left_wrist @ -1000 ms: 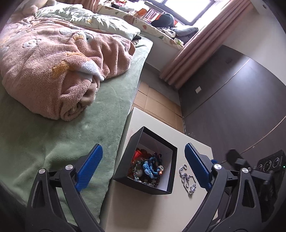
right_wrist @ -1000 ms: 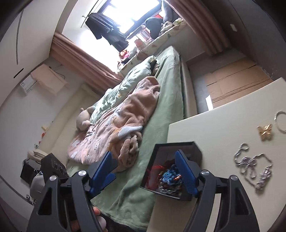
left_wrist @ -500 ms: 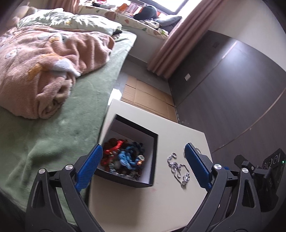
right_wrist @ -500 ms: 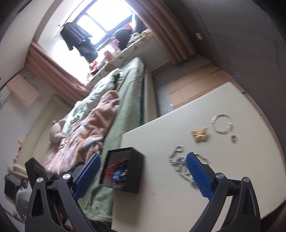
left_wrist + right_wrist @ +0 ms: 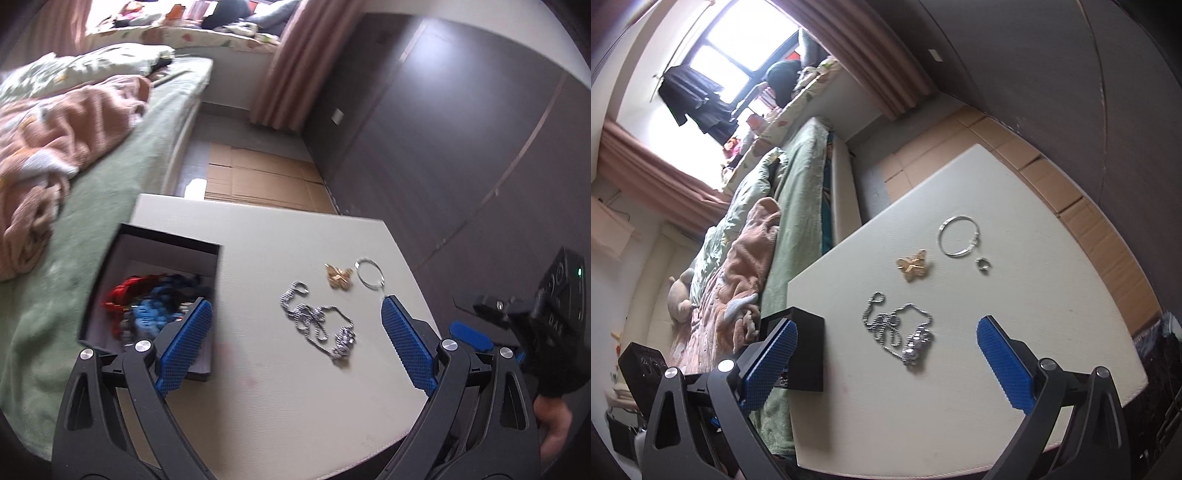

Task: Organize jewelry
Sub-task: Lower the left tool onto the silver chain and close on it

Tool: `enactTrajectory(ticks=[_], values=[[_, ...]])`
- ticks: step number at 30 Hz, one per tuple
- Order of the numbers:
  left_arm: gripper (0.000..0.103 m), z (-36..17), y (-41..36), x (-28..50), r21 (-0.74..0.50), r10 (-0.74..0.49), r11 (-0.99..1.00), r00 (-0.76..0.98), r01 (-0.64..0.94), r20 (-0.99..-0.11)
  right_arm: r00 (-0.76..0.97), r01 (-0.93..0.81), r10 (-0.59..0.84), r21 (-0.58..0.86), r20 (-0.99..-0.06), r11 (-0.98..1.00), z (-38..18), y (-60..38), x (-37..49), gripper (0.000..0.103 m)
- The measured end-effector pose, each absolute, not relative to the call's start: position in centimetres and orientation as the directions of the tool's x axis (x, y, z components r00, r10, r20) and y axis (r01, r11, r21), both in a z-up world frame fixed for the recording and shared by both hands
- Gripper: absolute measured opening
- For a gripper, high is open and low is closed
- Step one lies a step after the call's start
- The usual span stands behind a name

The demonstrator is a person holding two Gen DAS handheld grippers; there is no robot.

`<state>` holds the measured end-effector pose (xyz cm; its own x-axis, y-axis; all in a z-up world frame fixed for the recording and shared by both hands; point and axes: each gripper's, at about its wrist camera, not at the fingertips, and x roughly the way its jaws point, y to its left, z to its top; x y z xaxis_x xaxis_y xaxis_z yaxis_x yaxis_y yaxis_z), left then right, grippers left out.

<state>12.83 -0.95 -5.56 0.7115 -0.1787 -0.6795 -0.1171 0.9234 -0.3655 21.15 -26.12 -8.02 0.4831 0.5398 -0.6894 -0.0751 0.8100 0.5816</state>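
Leftmost, a green bed cover (image 5: 92, 206) with a pink blanket (image 5: 55, 133) heaped on it. Beside the bed stands a cream table (image 5: 280, 398). On the table's left edge sits a black box (image 5: 110, 266), open-topped, holding red and blue beaded jewelry (image 5: 147, 302); detail blurred. Left gripper (image 5: 295, 339) hangs above the table, jaws spread wide, nothing between them; its left pad overlaps the box in view. Between the pads lies a tangled silver chain (image 5: 319, 325) flat on the table, apart from the box. Beyond it, a gold butterfly piece (image 5: 338, 277), then a silver bangle (image 5: 369, 275) just beside it. Right wrist view: right gripper (image 5: 886, 358) likewise wide apart and empty, chain (image 5: 901, 334) between its pads; a small ring (image 5: 983, 264) lies near the bangle (image 5: 958, 236). Dark wall panels (image 5: 461, 147) at far right.
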Motion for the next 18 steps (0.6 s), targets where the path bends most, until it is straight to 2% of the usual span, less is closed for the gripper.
enactTrajectory(ticks=[4, 15, 18], values=[[0.087, -6.3, -3.2, 14.0, -0.336, -0.2, 0.939, 0.676, -0.074, -0.709, 0.481, -0.056, 0.514, 0.56, -0.71, 0.826, -8.2, -27.2, 21.8, 0.096], [0.087, -9.8, -8.1, 17.3, -0.222, -0.197, 0.975, 0.552, 0.022, -0.811, 0.48, 0.001, 0.456, 0.52, -0.75, 0.854, -9.3, -29.8, 23.7, 0.095], [0.081, -11.1, -9.1, 18.0, -0.197, -0.189, 0.98, 0.51, 0.039, -0.839, 0.47, 0.013, 0.437, 0.501, -0.767, 0.865, -9.9, -30.1, 24.5, 0.095]])
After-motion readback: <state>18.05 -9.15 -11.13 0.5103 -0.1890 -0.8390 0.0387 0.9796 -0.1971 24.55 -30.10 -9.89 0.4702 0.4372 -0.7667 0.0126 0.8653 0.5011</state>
